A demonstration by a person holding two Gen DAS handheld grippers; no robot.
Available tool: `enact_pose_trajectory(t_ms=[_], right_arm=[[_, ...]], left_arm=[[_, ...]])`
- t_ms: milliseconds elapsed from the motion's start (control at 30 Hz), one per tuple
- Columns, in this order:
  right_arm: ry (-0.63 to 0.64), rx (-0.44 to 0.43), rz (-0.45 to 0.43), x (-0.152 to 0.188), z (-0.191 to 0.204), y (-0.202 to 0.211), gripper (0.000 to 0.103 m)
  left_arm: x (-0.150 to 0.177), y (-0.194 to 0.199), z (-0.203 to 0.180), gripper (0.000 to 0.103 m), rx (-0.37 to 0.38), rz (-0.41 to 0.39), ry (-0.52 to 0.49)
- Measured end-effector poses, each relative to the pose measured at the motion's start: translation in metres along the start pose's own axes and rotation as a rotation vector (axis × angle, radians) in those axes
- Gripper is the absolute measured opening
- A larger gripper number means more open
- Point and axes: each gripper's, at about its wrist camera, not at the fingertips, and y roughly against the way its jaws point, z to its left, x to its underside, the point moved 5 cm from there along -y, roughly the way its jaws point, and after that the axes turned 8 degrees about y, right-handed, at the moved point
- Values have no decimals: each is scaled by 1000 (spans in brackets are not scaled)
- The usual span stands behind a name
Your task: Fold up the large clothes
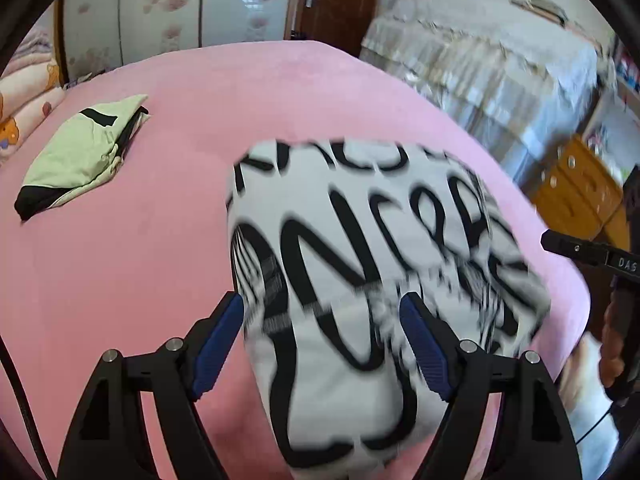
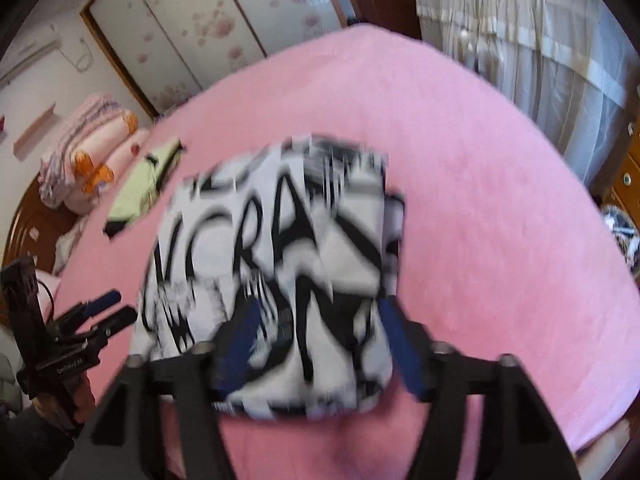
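A white garment with bold black lettering (image 1: 360, 220) (image 2: 280, 220) lies folded into a thick rectangle on the pink bed (image 1: 160, 240) (image 2: 480, 200). My left gripper (image 1: 322, 300) stands open over its near left part; one blue pad is at the cloth's left edge and the other is above the print. My right gripper (image 2: 319, 306) is open too, straddling the near edge of the bundle, and the pads do not pinch the cloth. Each view is blurred. The left gripper (image 2: 116, 308) also shows at the other view's left edge, and the right gripper's tip (image 1: 560, 244) at far right.
A folded green and black garment (image 1: 84, 152) (image 2: 144, 184) lies on the bed's far left. Rolled quilts (image 1: 20, 100) (image 2: 88, 160) are piled by the headboard. Flowered wardrobe doors (image 1: 160, 0), a lace-covered piece of furniture (image 1: 480, 60) (image 2: 540, 40) and wooden drawers (image 1: 576, 188) ring the bed.
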Motion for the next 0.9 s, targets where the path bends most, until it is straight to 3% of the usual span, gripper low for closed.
enact_pose_trajectory(t_ms=[133, 300, 333, 367, 500, 633, 767, 900], right_arm=[[-41, 20, 3, -42, -21, -30, 71], [-175, -47, 129, -63, -56, -95, 69], [-202, -85, 149, -64, -61, -105, 48], [-205, -119, 150, -64, -61, -109, 5], [-115, -35, 151, -59, -59, -117, 7], [-164, -13, 176, -43, -68, -133, 13], [-129, 33, 160, -46, -61, -118, 29], [-119, 72, 156, -43, -58, -98, 33]], left_arm=[[-34, -31, 12, 79, 16, 46, 79], [-55, -65, 24, 76, 59, 101, 168], [-58, -70, 26, 76, 54, 101, 176], [-58, -74, 27, 76, 49, 103, 182], [-52, -96, 39, 77, 20, 122, 191], [-51, -99, 44, 79, 21, 120, 199], [-50, -94, 44, 79, 8, 129, 197], [-47, -82, 37, 79, -32, 131, 167]])
